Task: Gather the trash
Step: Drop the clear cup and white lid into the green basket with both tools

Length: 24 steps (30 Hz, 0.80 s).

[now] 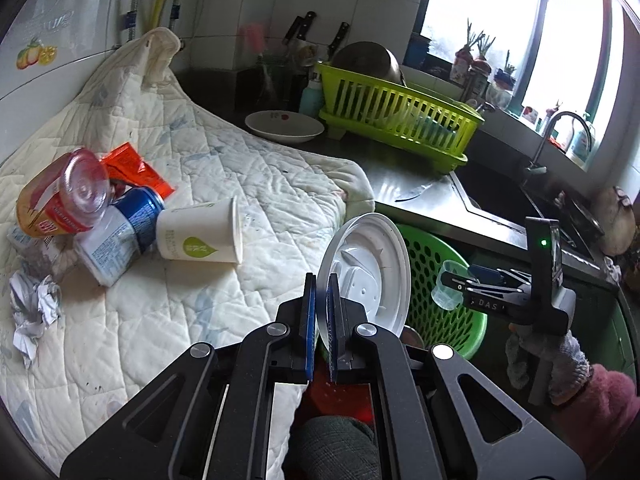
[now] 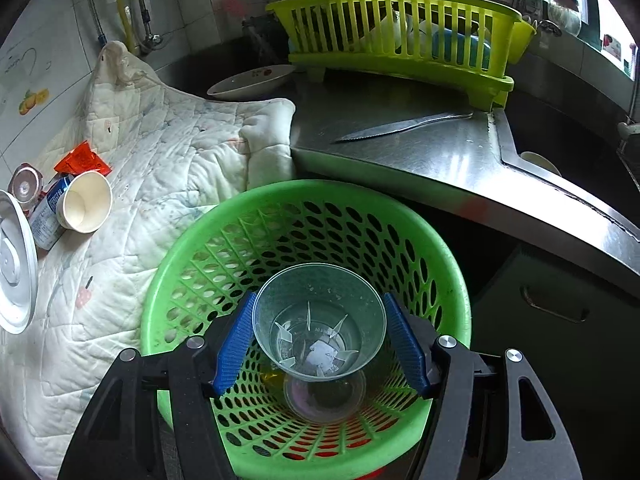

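My left gripper (image 1: 322, 280) is shut on the rim of a white plastic lid (image 1: 368, 268), held upright at the quilt's edge beside the green basket (image 1: 452, 320); the lid also shows in the right wrist view (image 2: 16, 264). My right gripper (image 2: 320, 308) is shut on a clear plastic cup (image 2: 320, 332) and holds it over the green perforated basket (image 2: 192, 264), which has a clear container (image 2: 324, 396) at its bottom. On the white quilt (image 1: 240, 168) lie a paper cup (image 1: 200, 232), a blue-and-white can (image 1: 120, 236), an orange-labelled bottle (image 1: 60, 196), an orange wrapper (image 1: 136, 168) and crumpled paper (image 1: 34, 304).
A steel counter (image 2: 420, 148) holds a knife (image 2: 400, 126), a yellow-green dish rack (image 2: 400, 40) and a white bowl (image 2: 250, 80). A sink (image 1: 500, 188) with a tap (image 1: 556, 136) lies to the right. Knives (image 1: 304, 28) hang on the tiled back wall.
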Tool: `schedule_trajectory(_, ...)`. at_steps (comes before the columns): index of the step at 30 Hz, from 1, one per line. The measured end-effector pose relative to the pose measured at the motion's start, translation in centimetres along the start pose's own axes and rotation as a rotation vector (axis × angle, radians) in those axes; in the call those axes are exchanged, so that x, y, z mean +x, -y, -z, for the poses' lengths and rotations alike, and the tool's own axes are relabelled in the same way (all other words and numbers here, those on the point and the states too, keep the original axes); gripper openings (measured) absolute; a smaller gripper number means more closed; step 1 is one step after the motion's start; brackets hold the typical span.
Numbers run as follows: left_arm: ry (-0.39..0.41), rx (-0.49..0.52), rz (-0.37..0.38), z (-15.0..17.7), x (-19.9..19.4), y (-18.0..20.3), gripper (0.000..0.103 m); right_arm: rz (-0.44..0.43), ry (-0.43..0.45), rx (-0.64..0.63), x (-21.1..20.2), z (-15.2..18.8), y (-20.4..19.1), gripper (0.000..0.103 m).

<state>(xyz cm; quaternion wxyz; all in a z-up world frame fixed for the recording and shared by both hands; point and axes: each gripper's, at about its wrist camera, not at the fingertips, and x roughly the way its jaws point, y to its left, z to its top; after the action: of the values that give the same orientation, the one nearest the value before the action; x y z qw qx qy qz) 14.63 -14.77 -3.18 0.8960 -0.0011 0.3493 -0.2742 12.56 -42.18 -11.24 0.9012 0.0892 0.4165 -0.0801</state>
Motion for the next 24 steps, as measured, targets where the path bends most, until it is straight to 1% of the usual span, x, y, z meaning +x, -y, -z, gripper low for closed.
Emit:
schedule_trajectory(4, -0.019, 0.028, 0.023, -0.8, 2.1, 2.0, 0.004, 0.008, 0.006, 0.01, 0.3, -0.3, 1.2, 0.063)
schedule_trajectory(6, -0.027, 0.046, 0.023, -1.1, 3.0, 2.9, 0.004, 0.024, 0.013, 0.008, 0.5, -0.4, 1.7, 0.07)
schedule_trajectory(7, -0.034, 0.052, 0.023, -1.2, 3.5, 3.3, 0.004, 0.031, 0.015, 0.009, 0.5, -0.4, 1.9, 0.071)
schedule_trajectory(12, -0.06, 0.078, 0.027, -1.5, 5.7, 4.9, 0.004, 0.025, 0.023, 0.016, 0.5, -0.4, 2.9, 0.071)
schedule_trajectory(18, -0.102, 0.101, 0.015, -1.4, 8.6, 6.0, 0.004, 0.01, 0.047, 0.011, -0.8, 0.0, 3.2, 0.071)
schedule_trajectory(24, -0.15, 0.115, 0.001, -1.0, 11.2, 6.6, 0.005, -0.015, 0.078, 0.019, -2.4, 0.3, 3.4, 0.076)
